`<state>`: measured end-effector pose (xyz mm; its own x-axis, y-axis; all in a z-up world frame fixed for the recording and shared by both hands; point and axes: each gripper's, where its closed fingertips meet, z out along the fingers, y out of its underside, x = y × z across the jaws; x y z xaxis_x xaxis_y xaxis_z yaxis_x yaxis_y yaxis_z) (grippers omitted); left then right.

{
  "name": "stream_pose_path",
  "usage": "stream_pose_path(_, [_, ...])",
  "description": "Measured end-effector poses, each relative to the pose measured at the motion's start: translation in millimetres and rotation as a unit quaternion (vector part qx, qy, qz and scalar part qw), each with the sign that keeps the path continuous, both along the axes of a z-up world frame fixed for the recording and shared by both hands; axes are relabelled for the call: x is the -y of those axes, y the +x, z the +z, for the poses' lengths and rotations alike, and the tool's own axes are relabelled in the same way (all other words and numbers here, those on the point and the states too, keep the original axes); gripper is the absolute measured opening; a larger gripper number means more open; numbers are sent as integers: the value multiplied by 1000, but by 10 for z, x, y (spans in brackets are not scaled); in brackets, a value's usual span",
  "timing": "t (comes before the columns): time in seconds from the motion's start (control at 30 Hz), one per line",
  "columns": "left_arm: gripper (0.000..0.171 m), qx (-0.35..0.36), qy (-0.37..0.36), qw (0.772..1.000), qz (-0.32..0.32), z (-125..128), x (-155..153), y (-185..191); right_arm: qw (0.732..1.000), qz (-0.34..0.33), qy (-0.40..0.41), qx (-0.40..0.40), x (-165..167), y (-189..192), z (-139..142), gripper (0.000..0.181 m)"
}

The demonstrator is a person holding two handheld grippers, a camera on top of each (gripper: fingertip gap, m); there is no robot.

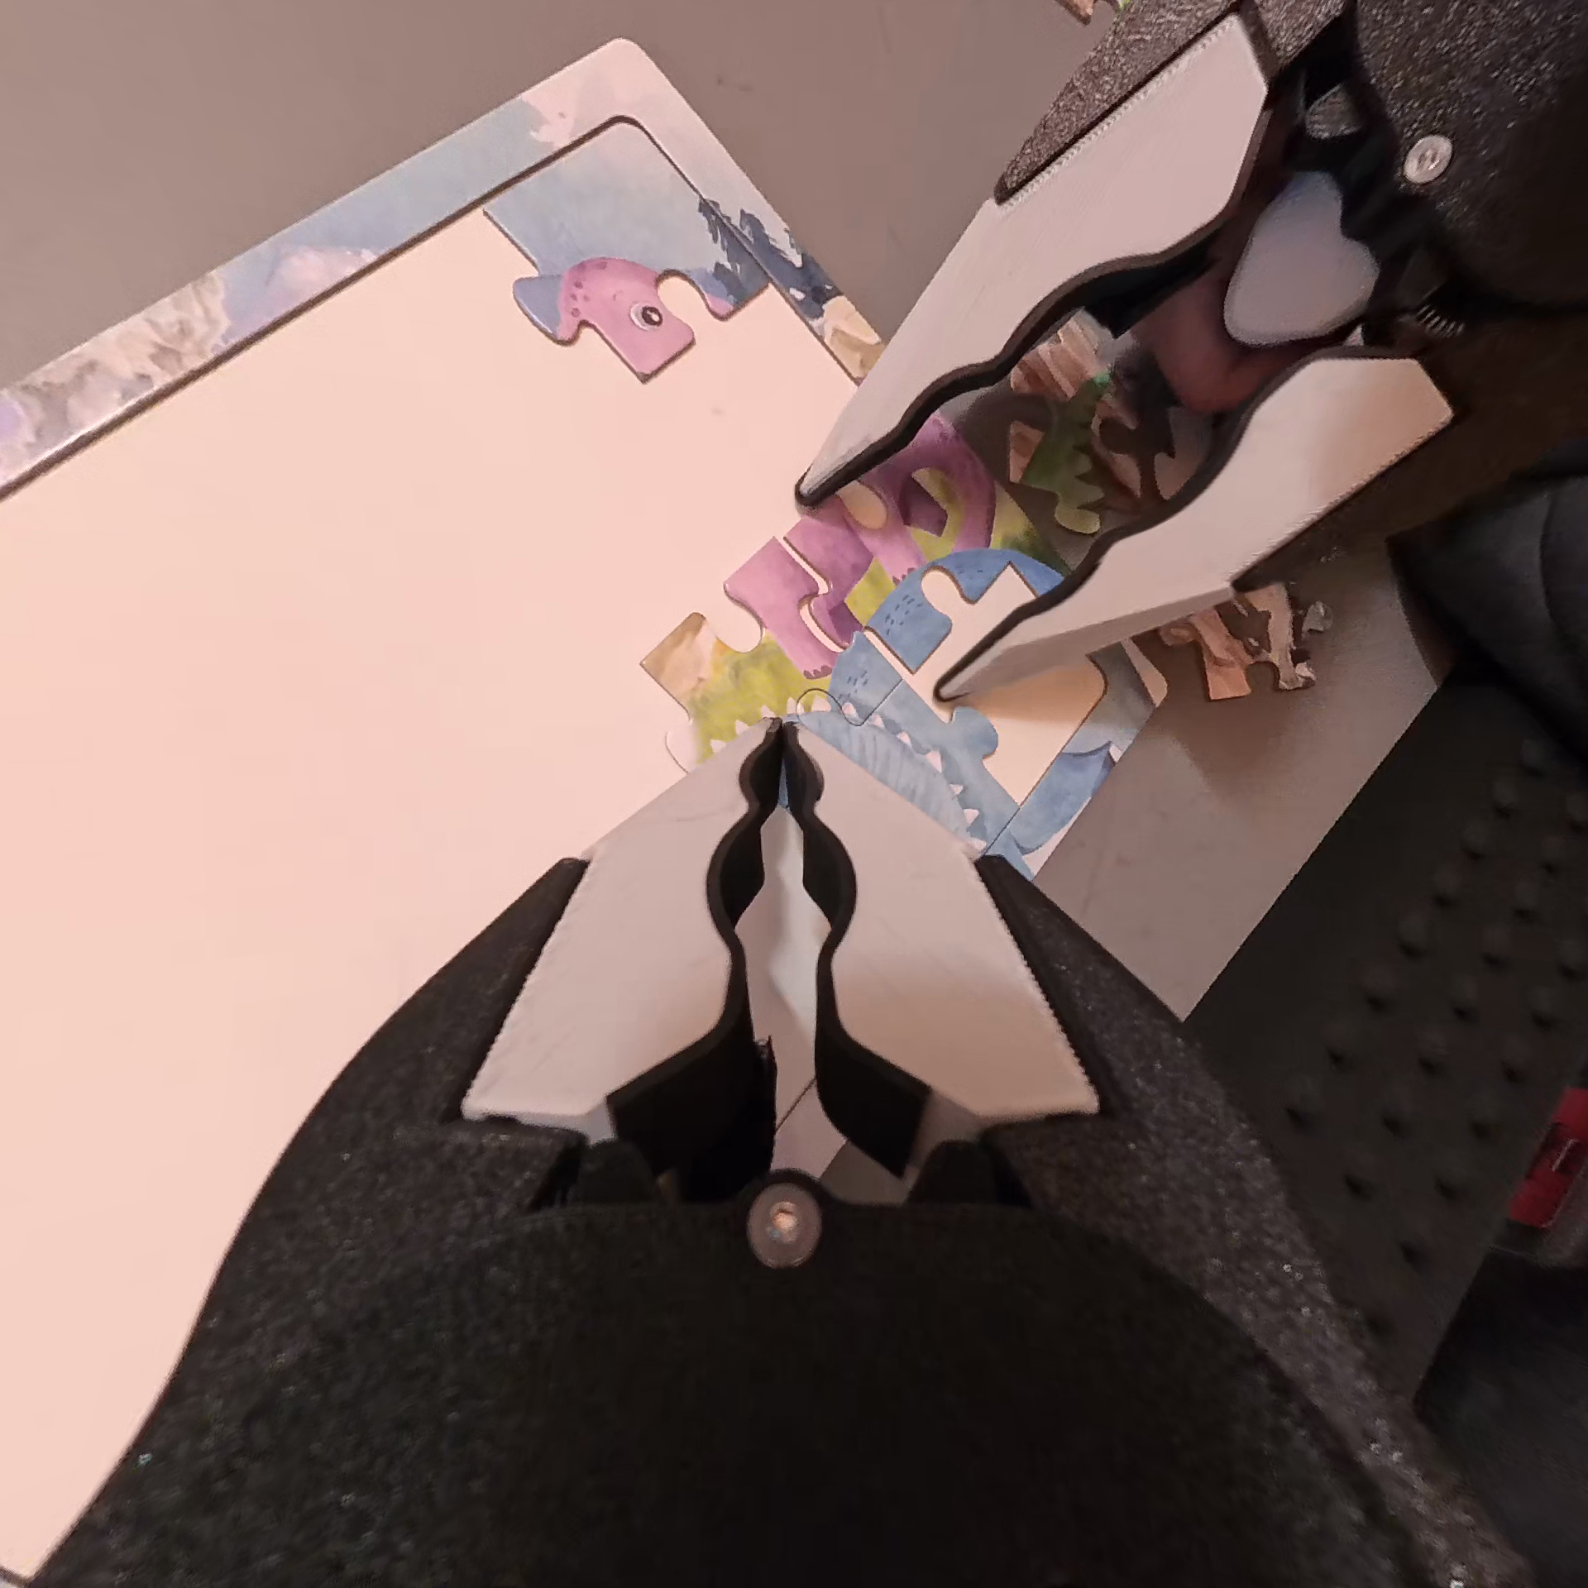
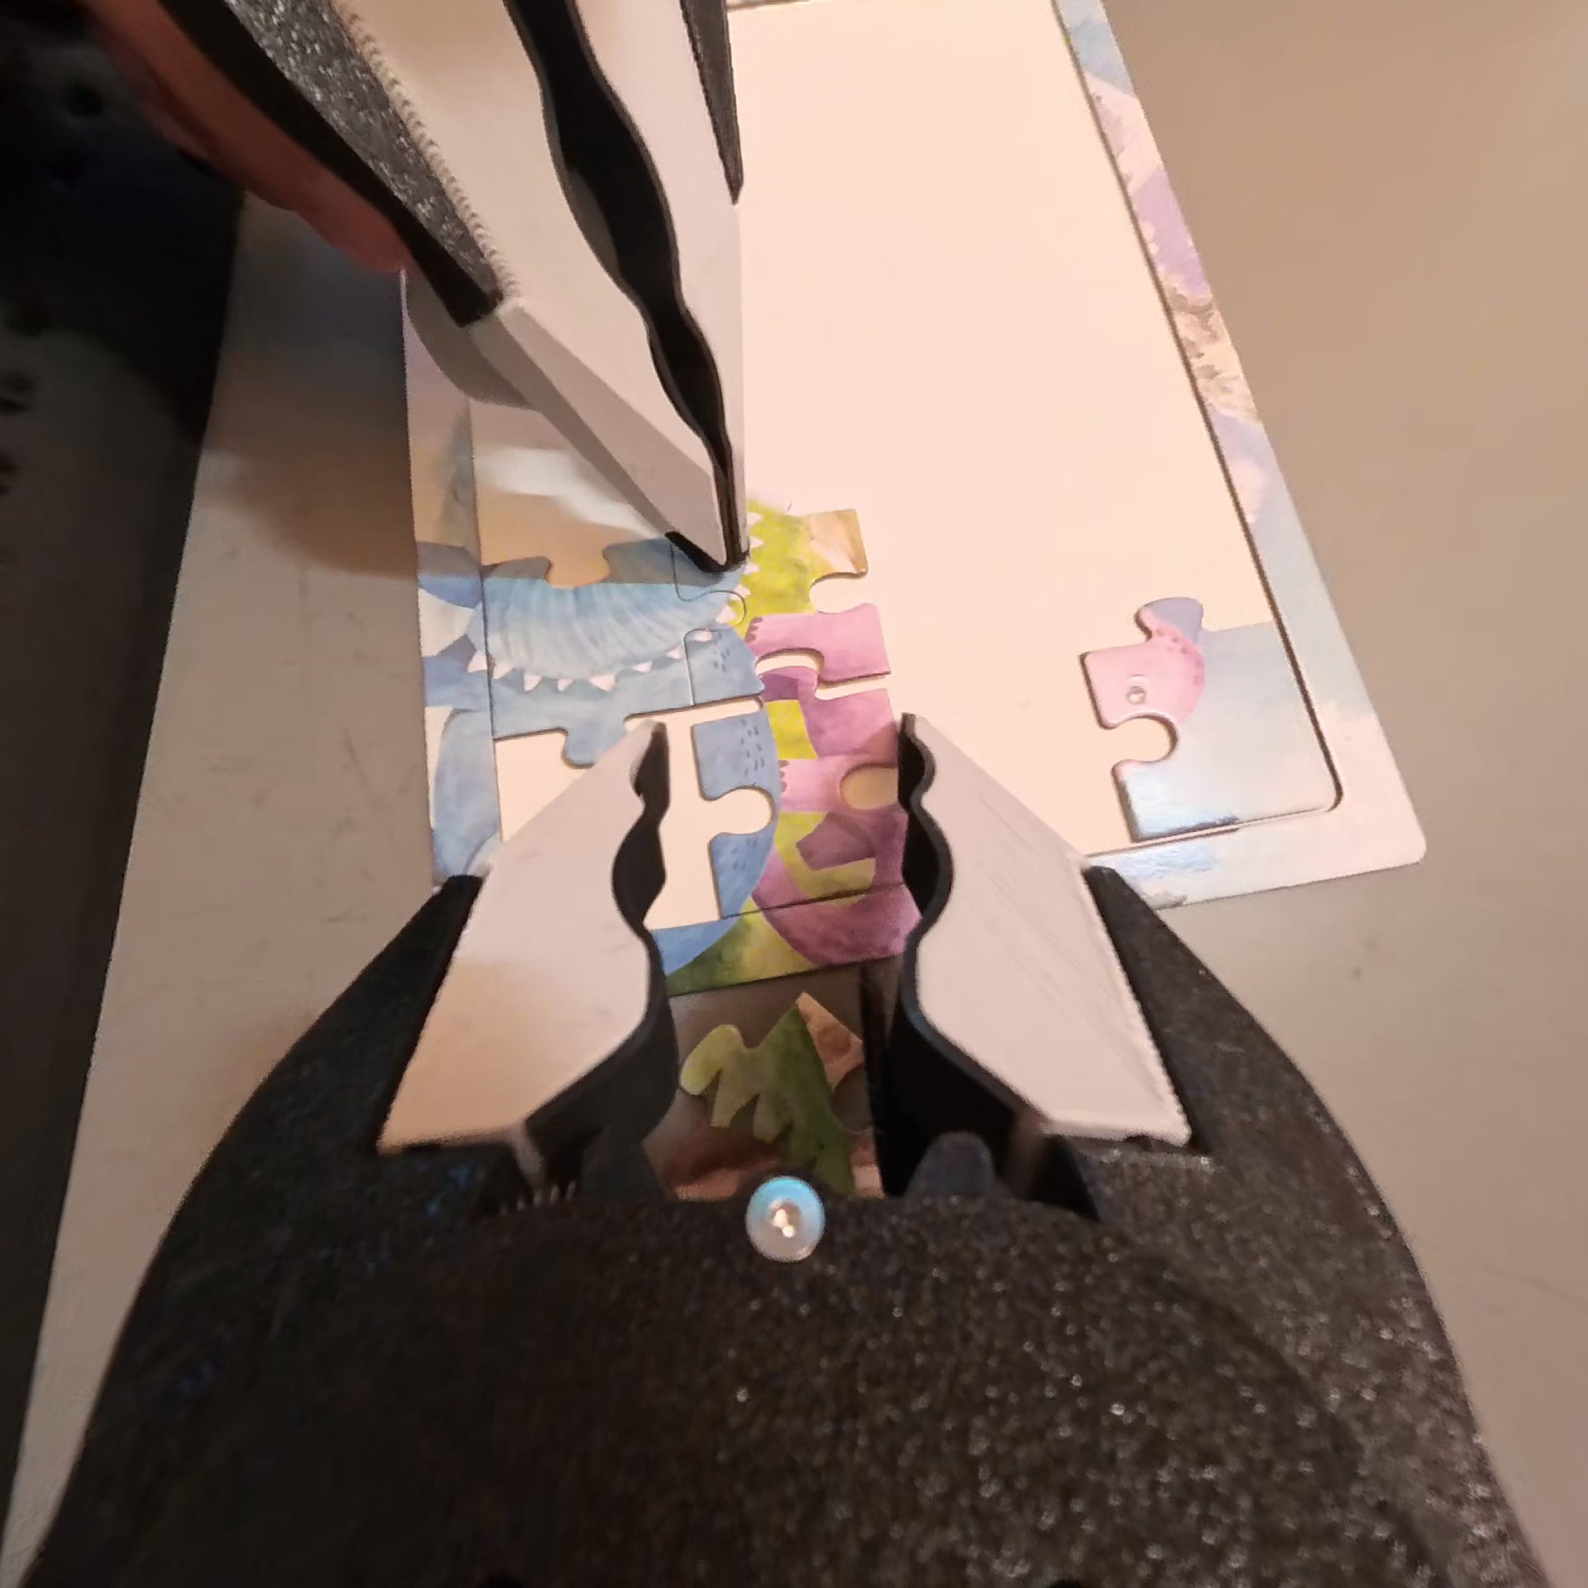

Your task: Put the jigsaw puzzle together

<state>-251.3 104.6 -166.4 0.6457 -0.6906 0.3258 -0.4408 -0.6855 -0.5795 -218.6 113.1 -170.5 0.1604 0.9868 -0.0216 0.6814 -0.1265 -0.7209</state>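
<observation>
Left wrist view: left claw (image 1: 780, 729) is pressing closed tips, holding nothing, onto joined puzzle pieces (image 1: 868, 619) in the tray (image 1: 258, 601); right claw (image 1: 872, 593) is hovering spread apart. Right wrist view: right claw (image 2: 778, 743) is gaping over those pieces (image 2: 773, 687), tray lying on the surface (image 2: 284, 773).

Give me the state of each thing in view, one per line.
left gripper: jaws shut, tip down on the joined pieces.
right gripper: jaws open, nothing between them.
puzzle tray: mostly unfilled.
joined pieces: cluster seated at one end.
pink dinosaur piece: seated alone in a corner.
loose pieces: off the tray.
</observation>
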Motion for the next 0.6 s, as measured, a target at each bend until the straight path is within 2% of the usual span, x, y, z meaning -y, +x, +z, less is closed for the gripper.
stream_pose_path(0.13, [0,-7,8,1000,-2,17,2,10,1000,-8,-4,-7,-34,3,6,46])
stream_pose_path(0.47, [0,-5,-4,1000,-8,45,103,-14,1000,-5,-10,-15,-19,-13,65,46])
stream_pose_path(0.6, [0,-9,-9,1000,-14,0,113,24,1000,-21,0,6,-81,119,63,46])
